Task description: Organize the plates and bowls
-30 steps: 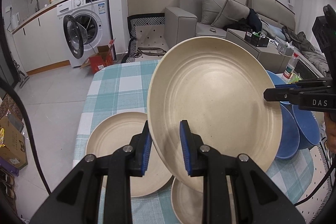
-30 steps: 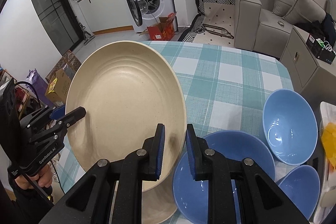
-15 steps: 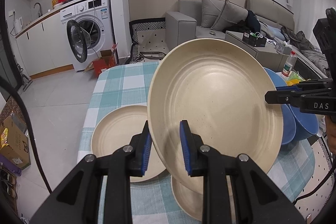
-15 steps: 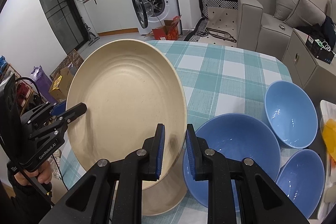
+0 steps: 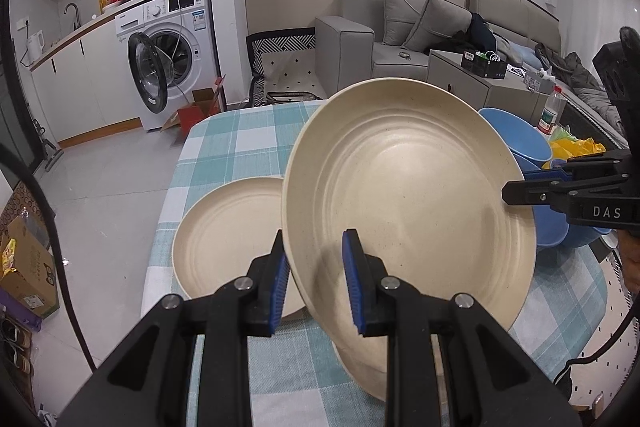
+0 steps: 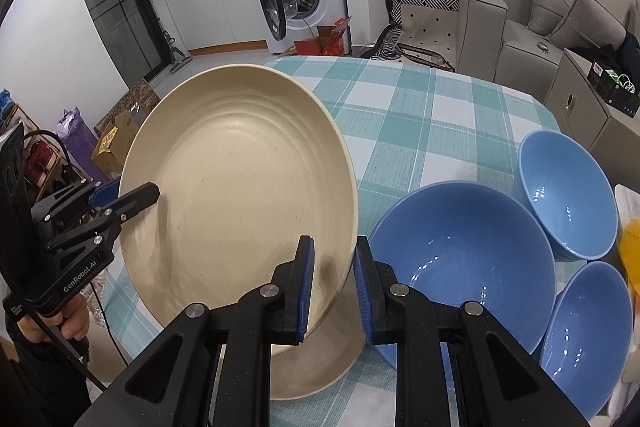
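The large round cream plate (image 5: 408,195) is held tilted above the checked-cloth worktop (image 6: 416,115), clamped at opposite rims by the left hand-held gripper (image 5: 316,283) and the right hand-held gripper (image 6: 334,287). Compared with a second ago it sits lower, closer over the cream plate (image 6: 312,375) lying at the worktop's near edge. A second flat cream plate (image 5: 228,239) lies toward the left edge; three blue bowls (image 6: 460,259) cluster at the right edge.

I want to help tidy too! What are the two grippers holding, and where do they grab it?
One big cream plate, tilted above the table. The left gripper pinches its near rim; the right gripper pinches the opposite rim.
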